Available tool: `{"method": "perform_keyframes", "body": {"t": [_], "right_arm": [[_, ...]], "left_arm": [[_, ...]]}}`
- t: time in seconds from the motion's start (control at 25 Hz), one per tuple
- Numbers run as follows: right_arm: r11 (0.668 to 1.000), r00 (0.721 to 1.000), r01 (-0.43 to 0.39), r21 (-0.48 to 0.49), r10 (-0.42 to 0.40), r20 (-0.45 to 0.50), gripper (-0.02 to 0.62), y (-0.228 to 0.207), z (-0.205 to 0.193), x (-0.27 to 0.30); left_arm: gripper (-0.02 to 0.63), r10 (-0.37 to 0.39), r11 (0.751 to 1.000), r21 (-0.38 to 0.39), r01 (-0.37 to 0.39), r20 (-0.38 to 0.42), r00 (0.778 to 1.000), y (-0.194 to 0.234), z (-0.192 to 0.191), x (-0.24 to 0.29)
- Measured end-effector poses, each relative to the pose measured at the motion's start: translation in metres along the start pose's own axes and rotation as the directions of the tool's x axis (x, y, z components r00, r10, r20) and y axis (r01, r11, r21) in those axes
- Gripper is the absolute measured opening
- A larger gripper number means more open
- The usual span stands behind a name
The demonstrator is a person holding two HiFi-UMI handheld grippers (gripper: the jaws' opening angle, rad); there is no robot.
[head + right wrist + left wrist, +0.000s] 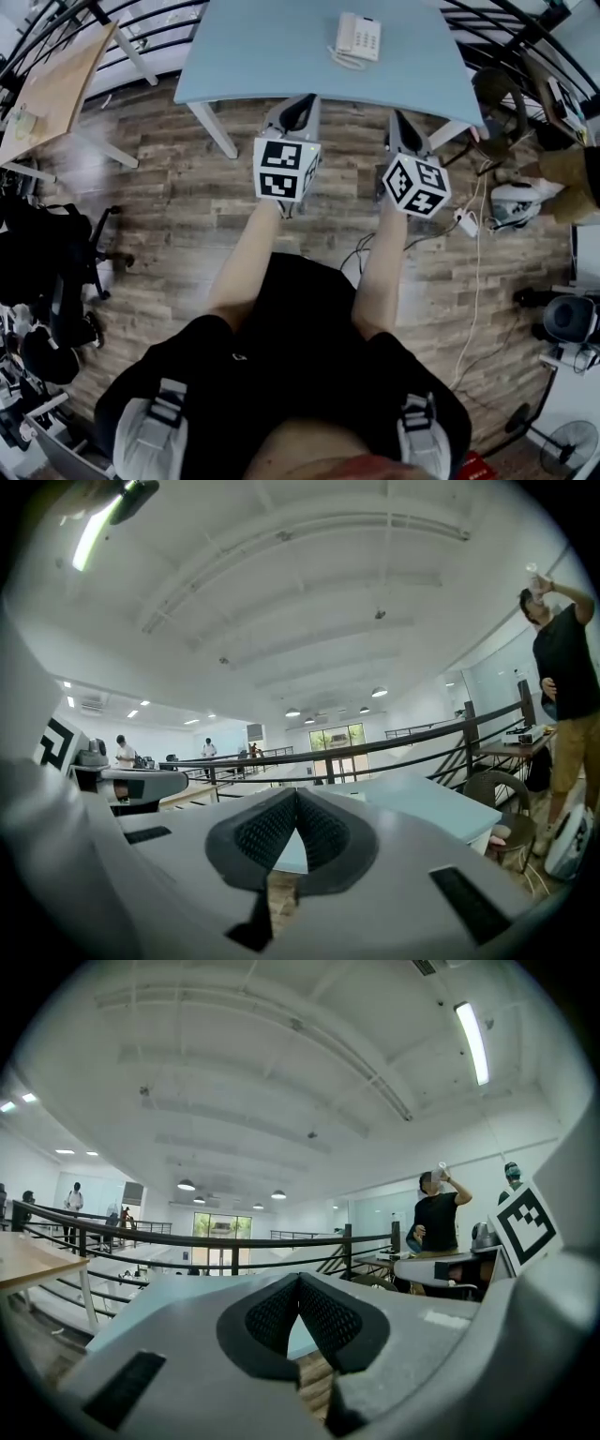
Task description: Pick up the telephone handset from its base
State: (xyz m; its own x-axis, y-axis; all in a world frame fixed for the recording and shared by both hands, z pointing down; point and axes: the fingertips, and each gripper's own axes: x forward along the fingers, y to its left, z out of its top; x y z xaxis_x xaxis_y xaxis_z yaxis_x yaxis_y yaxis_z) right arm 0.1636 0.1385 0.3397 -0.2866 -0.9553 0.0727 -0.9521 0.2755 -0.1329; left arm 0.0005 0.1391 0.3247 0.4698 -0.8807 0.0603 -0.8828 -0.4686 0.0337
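Observation:
The white telephone [359, 39], handset lying on its base with a coiled cord at its left, sits on the far part of a light blue table [281, 56]. My left gripper [302, 103] and right gripper [401, 120] are held side by side, level, at the table's near edge, well short of the phone. In the left gripper view the left gripper [300, 1281] has its dark pads meeting at the tip, shut on nothing. The right gripper [295, 795] in its own view is shut and empty too. The phone cannot be made out in either gripper view.
A wooden desk [56, 84] stands at the left, a black railing [141, 37] behind the tables. Cables and a power strip [464, 222] lie on the wood floor to the right, near a chair [502, 103]. A black office chair [56, 272] is at my left. A person [439, 1222] stands to the right.

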Motion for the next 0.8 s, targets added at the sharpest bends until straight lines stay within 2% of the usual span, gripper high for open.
{"method": "perform_keyframes", "body": {"t": [0.24, 0.36, 0.48, 0.68, 0.8], "right_arm": [[1.0, 0.999, 0.006, 0.006, -0.006, 0.035, -0.003, -0.023, 0.021, 0.003], [1.0, 0.999, 0.003, 0.019, -0.004, 0.034, -0.003, -0.033, 0.019, 0.012], [1.0, 1.0, -0.001, 0.021, 0.0, 0.026, -0.003, -0.038, 0.015, 0.033], [1.0, 0.999, -0.023, -0.006, 0.023, 0.031, -0.003, -0.047, 0.017, 0.091], [1.0, 1.0, -0.012, 0.009, 0.012, 0.008, -0.003, -0.069, 0.005, 0.131]], "left_arm": [[0.0, -0.019, 1.0, -0.004, 0.019, 0.043, 0.999, -0.007, 0.02, 0.021], [0.0, -0.031, 0.999, 0.03, 0.03, 0.04, 0.999, -0.01, 0.021, 0.034], [0.0, -0.038, 0.999, 0.032, 0.037, 0.036, 0.999, 0.0, 0.02, 0.053], [0.0, -0.031, 0.999, -0.013, 0.031, 0.029, 0.999, 0.039, 0.007, 0.111], [0.0, -0.052, 0.997, -0.052, 0.051, -0.015, 0.999, 0.054, -0.013, 0.161]]}}
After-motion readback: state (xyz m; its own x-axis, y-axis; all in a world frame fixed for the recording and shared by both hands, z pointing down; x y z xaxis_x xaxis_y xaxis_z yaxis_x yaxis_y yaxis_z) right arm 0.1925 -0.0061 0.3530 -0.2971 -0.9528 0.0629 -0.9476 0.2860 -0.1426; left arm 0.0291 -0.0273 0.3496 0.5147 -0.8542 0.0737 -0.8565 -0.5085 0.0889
